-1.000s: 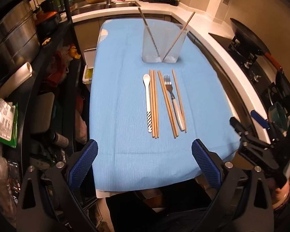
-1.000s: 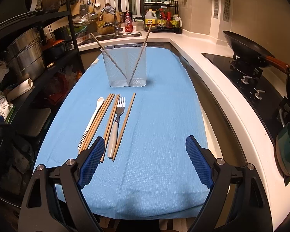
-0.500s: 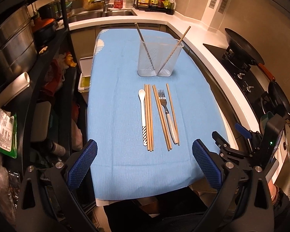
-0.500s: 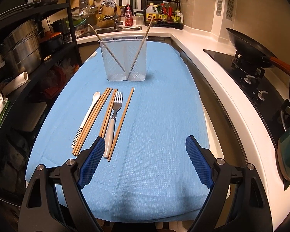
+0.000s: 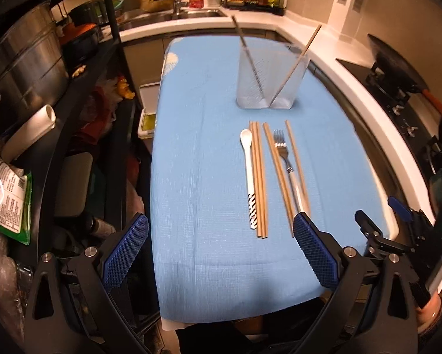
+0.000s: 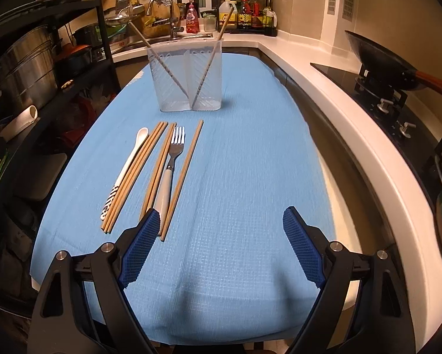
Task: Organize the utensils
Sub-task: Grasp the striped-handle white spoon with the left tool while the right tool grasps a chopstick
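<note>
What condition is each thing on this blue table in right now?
Clear plastic utensil holder: upright, one chopstick in each compartment.
White spoon with striped handle: lying flat.
Metal fork with pale handle: lying flat.
Loose wooden chopsticks: lying flat.
Left hand-held gripper: open, empty.
Right hand-held gripper: open, empty.

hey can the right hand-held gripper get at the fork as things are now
Probably yes. The right hand-held gripper is open and empty, close to the fork handle, nothing above it. But chopsticks lie tight along both sides, so they may get pinched too.
</note>
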Motion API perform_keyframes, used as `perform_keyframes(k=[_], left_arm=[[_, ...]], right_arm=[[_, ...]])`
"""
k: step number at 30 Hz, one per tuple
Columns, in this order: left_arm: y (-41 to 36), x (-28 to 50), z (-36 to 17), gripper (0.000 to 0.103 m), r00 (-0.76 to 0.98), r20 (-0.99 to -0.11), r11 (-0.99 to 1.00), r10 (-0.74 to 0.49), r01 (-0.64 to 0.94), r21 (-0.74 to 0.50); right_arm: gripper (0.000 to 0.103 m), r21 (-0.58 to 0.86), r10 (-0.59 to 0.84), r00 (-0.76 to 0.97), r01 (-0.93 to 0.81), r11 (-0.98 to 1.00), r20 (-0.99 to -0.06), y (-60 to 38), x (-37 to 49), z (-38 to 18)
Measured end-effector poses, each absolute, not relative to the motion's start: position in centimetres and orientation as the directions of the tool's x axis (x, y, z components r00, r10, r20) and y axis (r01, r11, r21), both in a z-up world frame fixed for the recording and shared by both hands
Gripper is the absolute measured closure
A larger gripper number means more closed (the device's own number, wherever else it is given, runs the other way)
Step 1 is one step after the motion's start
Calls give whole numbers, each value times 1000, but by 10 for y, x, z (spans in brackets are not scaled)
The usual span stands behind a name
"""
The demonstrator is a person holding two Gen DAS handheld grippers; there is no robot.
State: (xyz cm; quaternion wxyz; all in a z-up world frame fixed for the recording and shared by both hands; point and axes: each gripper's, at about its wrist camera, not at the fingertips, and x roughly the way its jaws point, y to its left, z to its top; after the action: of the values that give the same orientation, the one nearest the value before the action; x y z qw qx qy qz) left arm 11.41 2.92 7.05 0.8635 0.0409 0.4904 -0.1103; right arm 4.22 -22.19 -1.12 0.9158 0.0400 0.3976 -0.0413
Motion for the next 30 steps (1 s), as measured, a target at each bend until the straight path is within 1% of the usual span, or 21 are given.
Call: perform_keyframes(k=[2, 7, 10, 12, 14, 15, 17, 18, 19, 22, 23, 24, 26, 30], left_arm=[[29, 119, 58, 8, 481, -863, 974, -152, 221, -48], [20, 120, 28, 8, 481, -852, 960, -209, 266, -86], [14, 121, 5, 8, 468, -850, 954, -242, 276, -120], [11, 122, -11, 8, 468, -853, 958, -231, 262, -116], [9, 123, -24, 9, 464, -855, 957, -232, 265, -116], [8, 125, -29, 9, 460, -857, 957, -231, 267, -114], [5, 126, -39, 10, 455, -860, 953, -233, 282, -109], [4, 127, -44, 11, 454, -860, 951, -234, 289, -106], [2, 127, -48, 12, 453, -859, 949, -237, 299, -104], [-1, 131, -64, 19, 421, -875, 942, -237, 321, -101], [-1, 133, -69, 22, 409, -881, 940, -237, 325, -102], [-1, 134, -71, 23, 414, -881, 940, -232, 327, -94], [-3, 136, -71, 24, 445, -870, 938, -215, 340, -58], [1, 140, -70, 27, 439, -868, 941, -232, 328, -86]], right_arm=[[19, 46, -28, 680, 91, 995, -733, -216, 42, -21], [19, 34, -17, 699, 59, 998, -715, -203, 45, -45], [22, 32, -6, 705, 40, 999, -709, -197, 51, -56], [28, 50, 20, 703, 22, 998, -711, -195, 54, -64], [32, 41, 27, 695, 3, 999, -718, -191, 58, -71], [36, 34, 27, 695, -4, 999, -718, -187, 60, -74], [41, 25, 34, 691, -24, 999, -722, -182, 63, -80], [47, 23, 39, 687, -32, 999, -726, -181, 64, -83], [51, 18, 41, 679, -41, 999, -733, -180, 65, -86], [58, 5, 48, 696, -64, 998, -717, -181, 62, -88], [64, 0, 47, 699, -66, 998, -713, -182, 62, -87], [66, -5, 38, 701, -59, 998, -712, -184, 62, -87], [67, 0, 32, 703, -46, 999, -711, -189, 62, -87], [67, -7, 18, 705, -33, 999, -709, -195, 62, -86]])
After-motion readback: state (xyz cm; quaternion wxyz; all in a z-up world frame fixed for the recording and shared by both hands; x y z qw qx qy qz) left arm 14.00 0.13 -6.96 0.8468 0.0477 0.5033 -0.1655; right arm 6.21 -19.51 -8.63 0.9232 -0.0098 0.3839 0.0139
